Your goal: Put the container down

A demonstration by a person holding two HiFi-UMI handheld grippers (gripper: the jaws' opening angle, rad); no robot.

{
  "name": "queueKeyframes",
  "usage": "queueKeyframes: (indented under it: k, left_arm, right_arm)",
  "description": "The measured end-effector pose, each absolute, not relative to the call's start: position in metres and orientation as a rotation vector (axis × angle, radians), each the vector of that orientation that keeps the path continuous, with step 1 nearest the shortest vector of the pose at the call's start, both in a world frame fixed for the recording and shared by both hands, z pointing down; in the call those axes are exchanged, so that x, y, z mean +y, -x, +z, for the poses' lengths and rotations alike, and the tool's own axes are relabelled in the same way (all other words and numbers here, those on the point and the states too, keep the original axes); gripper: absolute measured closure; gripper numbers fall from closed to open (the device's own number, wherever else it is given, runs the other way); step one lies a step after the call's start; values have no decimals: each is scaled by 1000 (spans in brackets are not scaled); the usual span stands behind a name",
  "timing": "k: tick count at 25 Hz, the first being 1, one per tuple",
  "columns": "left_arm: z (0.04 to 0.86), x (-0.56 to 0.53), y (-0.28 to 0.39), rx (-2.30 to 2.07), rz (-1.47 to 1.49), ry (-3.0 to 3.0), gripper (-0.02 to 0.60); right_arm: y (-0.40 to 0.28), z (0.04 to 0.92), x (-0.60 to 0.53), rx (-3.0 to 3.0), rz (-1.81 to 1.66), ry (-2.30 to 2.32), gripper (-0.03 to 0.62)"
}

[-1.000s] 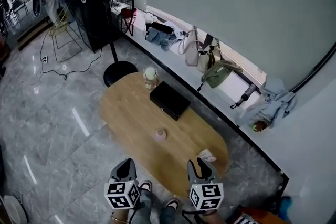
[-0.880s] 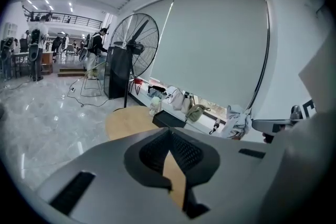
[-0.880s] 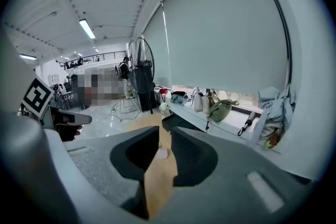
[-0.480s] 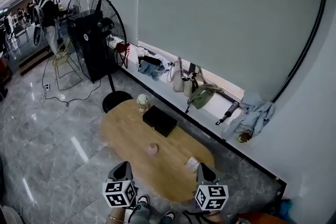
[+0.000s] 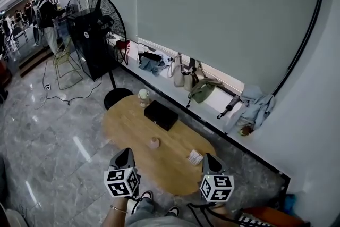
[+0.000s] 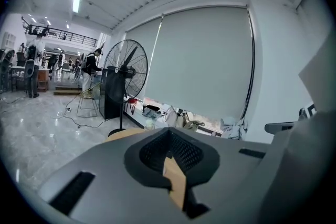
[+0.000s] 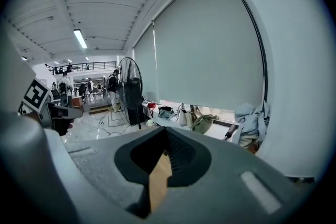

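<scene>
On the oval wooden table (image 5: 133,130) stand a small glass jar (image 5: 143,94) at the far end, a flat black box (image 5: 161,114) beside it and a small pink cup (image 5: 154,142) in the middle. My left gripper (image 5: 125,154) hangs over the table's near edge, shut and empty. My right gripper (image 5: 210,158) is shut too, holding nothing, just right of a small printed packet (image 5: 195,157). In the left gripper view the left gripper (image 6: 170,157) shows only a slit of wood between closed jaws. The right gripper (image 7: 164,157) looks the same in its own view.
A big black floor fan (image 5: 98,29) stands beyond the table's far end. Bags and clothes (image 5: 191,80) lie along the low ledge under the grey blind. A cable runs over the tiled floor (image 5: 48,130). People stand far off at the back left.
Both grippers have risen and the table now looks smaller and farther below. The right jaws, apart by the packet a second ago, are shut now.
</scene>
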State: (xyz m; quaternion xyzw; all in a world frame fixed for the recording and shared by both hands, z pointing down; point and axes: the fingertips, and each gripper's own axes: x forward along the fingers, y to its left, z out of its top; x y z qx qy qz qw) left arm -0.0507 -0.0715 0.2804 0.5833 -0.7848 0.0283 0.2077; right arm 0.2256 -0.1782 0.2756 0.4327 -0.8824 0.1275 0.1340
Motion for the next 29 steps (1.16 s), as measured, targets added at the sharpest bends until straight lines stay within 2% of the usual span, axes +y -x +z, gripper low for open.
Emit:
queueKeyframes:
  k: [29]
  left_arm:
    - [281, -97, 74, -2154, 104, -1670, 588]
  right_arm:
    - [-225, 275, -201, -2474, 356, -1369, 589]
